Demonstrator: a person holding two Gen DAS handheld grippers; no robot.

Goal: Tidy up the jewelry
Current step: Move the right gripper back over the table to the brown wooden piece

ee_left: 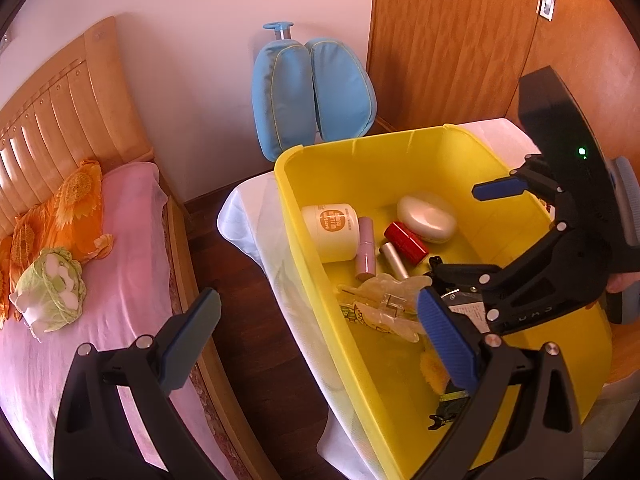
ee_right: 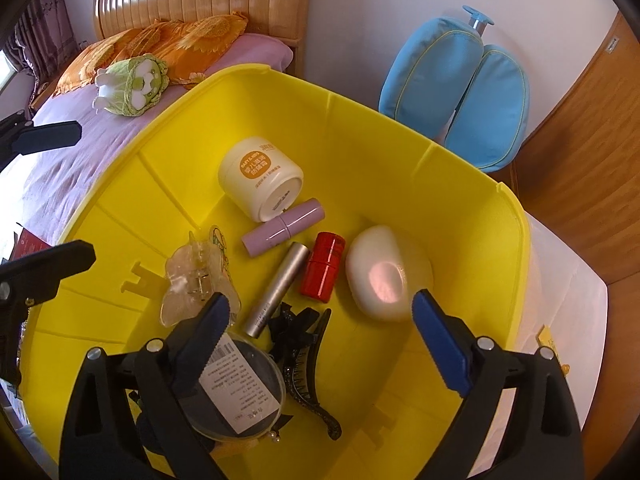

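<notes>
Inside, both grippers are hanging over the yellow bin [ee_right: 132, 184], each with its jaws spread wide and gripping nothing. Below the right gripper [ee_right: 320, 316], a silver tube [ee_right: 276, 288], red case [ee_right: 322, 268], black hair claw [ee_right: 304, 340] and clear hair claw [ee_right: 192, 280] are lying on the bin floor, while the left gripper [ee_left: 316, 340] is straddling the bin's near wall.

Surface [ee_left: 248, 216] draped in white cloth; yellow bin [ee_left: 304, 208] sits directly on it. Bed [ee_left: 120, 280] alongside carries pillows, plush toy.
</notes>
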